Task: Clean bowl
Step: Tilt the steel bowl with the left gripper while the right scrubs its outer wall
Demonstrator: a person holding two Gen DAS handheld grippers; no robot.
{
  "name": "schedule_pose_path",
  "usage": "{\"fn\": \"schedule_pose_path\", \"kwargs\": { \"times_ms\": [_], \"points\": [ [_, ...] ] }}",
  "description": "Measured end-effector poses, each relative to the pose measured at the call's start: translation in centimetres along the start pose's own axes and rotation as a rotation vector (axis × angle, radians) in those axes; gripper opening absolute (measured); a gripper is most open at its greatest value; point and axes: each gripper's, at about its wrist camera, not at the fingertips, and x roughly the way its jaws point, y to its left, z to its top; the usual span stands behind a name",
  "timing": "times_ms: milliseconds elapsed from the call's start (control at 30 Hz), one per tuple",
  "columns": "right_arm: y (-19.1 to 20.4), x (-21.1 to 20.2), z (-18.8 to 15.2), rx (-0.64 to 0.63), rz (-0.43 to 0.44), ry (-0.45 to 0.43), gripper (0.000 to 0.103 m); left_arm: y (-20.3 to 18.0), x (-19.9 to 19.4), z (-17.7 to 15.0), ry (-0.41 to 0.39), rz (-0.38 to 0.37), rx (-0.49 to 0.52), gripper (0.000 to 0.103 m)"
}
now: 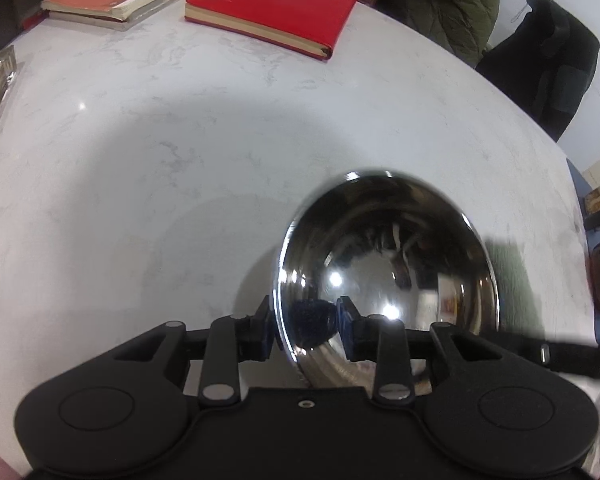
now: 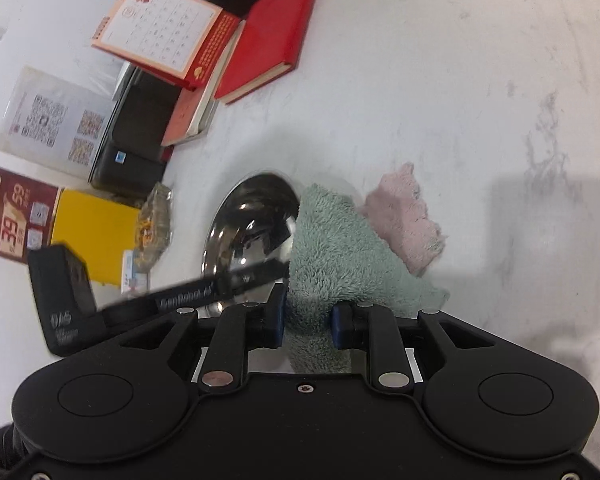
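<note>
The left gripper [image 1: 306, 328] is clamped on the near rim of the steel bowl [image 1: 384, 256], one pad outside the wall and one inside, and holds the bowl tipped so that its opening faces the camera in the lower centre-right of the left wrist view. The right gripper [image 2: 308, 322] is clenched on a green fleece cloth [image 2: 340, 256], which bunches upward from between the pads at lower centre of the right wrist view; a pink cloth [image 2: 404, 220] lies just behind it, and whether the two are joined cannot be told. In that view the green cloth touches or overlaps the right edge of the bowl [image 2: 252, 224], which sits at centre frame. Assessment: both grasps are complete and wiping is at its start or in progress. The bowl interior shows bright reflections and no visible residue, though blur prevents a firm reading. The remaining work is probably wiping the inner wall and base, then setting the bowl down on the white marble table [image 1: 160, 128].
</note>
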Motion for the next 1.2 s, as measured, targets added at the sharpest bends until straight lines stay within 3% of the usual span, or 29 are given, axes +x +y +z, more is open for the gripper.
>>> {"fn": "schedule_pose_path", "kwargs": {
  "times_ms": [267,367,500,767,833,900,1033,1200],
  "points": [
    [0.3,0.0,0.0,-0.018,0.012,0.004,0.021,0.4,-1.0,1.6,-0.055,0.017,-0.011,0.027],
    [0.7,0.3,0.4,-0.042,-0.009,0.002,0.021,0.6,-0.9,0.7,-0.031,0.023,-0.016,0.018],
    [0.7,0.4,2.4,-0.079,-0.036,-0.012,0.021,0.8,-1.7,-0.4,0.012,-0.005,-0.024,0.02],
    [1.4,0.3,2.2,-0.117,-0.052,0.027,0.021,0.7,-1.9,2.0,-0.024,-0.02,0.022,0.028],
    [1.7,0.5,2.2,-0.123,-0.059,0.032,0.021,0.7,-1.1,2.2,-0.017,-0.016,0.029,0.027],
    [2.2,0.8,2.4,-0.144,-0.078,0.034,0.021,0.8,-0.9,1.8,-0.015,-0.009,0.029,0.018],
    [2.4,1.1,3.4,-0.174,-0.097,0.024,0.021,0.7,-1.6,0.6,0.022,-0.033,0.047,0.017],
    [2.7,0.9,3.8,-0.204,-0.101,0.033,0.021,0.2,-1.6,1.1,-0.005,-0.032,0.087,0.026]
  ]
}}
